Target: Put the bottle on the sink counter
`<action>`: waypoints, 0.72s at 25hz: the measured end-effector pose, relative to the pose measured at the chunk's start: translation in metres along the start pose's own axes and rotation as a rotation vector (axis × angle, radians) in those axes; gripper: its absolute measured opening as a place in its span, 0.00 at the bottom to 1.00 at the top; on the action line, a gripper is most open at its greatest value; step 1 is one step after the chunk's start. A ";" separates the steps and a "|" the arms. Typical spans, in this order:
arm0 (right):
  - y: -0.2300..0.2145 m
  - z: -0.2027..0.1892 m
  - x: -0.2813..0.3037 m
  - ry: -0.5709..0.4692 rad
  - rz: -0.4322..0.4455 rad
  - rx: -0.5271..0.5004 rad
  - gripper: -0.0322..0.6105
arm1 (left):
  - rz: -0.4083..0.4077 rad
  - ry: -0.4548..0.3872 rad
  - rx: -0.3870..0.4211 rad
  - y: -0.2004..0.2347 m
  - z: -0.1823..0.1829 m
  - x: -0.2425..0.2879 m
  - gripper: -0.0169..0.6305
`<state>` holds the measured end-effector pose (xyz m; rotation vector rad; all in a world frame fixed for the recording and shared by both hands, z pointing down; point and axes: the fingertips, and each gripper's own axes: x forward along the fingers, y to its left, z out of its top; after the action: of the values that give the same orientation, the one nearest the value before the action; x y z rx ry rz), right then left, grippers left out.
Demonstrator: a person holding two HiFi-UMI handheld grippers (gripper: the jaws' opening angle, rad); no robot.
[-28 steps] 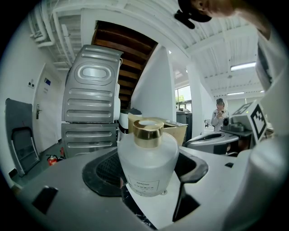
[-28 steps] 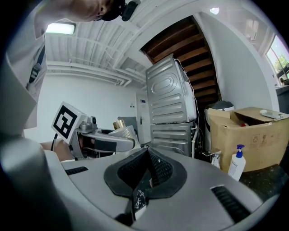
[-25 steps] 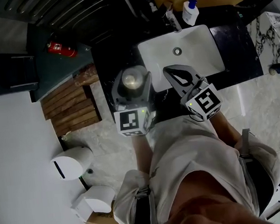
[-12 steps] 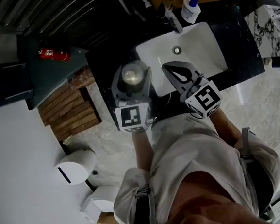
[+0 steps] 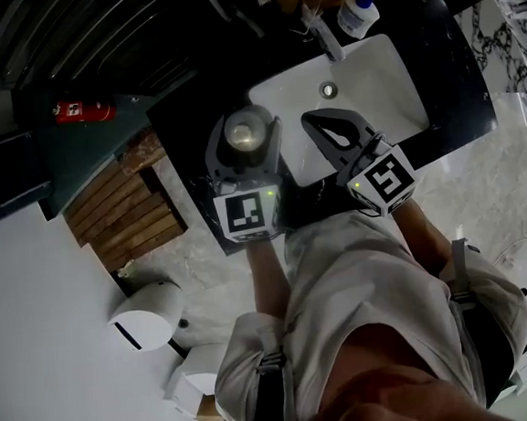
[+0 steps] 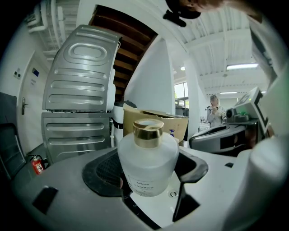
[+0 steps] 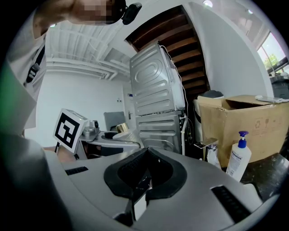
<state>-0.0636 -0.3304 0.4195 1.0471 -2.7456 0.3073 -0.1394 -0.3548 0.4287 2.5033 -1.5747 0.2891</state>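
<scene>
A round frosted white bottle (image 6: 148, 162) with a gold cap (image 6: 147, 133) stands upright between the jaws of my left gripper (image 6: 149, 173), which is shut on it. In the head view the bottle (image 5: 243, 135) hangs over the dark counter (image 5: 182, 120) just left of the white sink basin (image 5: 372, 85). My right gripper (image 5: 330, 135) hovers over the basin's front left part; in the right gripper view its jaws meet at the tips, shut (image 7: 145, 155) on nothing. From that view the bottle (image 7: 124, 131) shows off to the left.
A white pump bottle (image 5: 356, 12) (image 7: 236, 155) and a tap (image 5: 319, 33) stand behind the basin, before a cardboard box (image 7: 246, 122). A red fire extinguisher (image 5: 79, 109) lies left, wooden slats (image 5: 126, 208) below it, white bins (image 5: 144, 312) on the floor.
The view has shifted so the sink and extinguisher sit higher and further left. Both grippers moved slightly forward over the counter edge; the bottle stays held.
</scene>
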 end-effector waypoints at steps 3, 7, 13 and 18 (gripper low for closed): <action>-0.007 -0.003 0.007 0.005 -0.011 -0.003 0.05 | -0.013 -0.010 -0.009 0.004 -0.004 0.012 0.53; -0.014 -0.009 0.018 0.015 -0.017 -0.008 0.05 | -0.024 0.007 -0.006 0.011 -0.012 0.025 0.53; -0.023 -0.021 0.035 0.036 -0.035 0.023 0.05 | -0.032 0.010 -0.004 0.023 -0.025 0.044 0.53; -0.031 -0.026 0.051 0.039 -0.033 0.011 0.05 | -0.037 0.018 -0.012 0.032 -0.038 0.058 0.53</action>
<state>-0.0776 -0.3788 0.4615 1.0762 -2.6920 0.3342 -0.1460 -0.4099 0.4815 2.5106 -1.5170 0.2955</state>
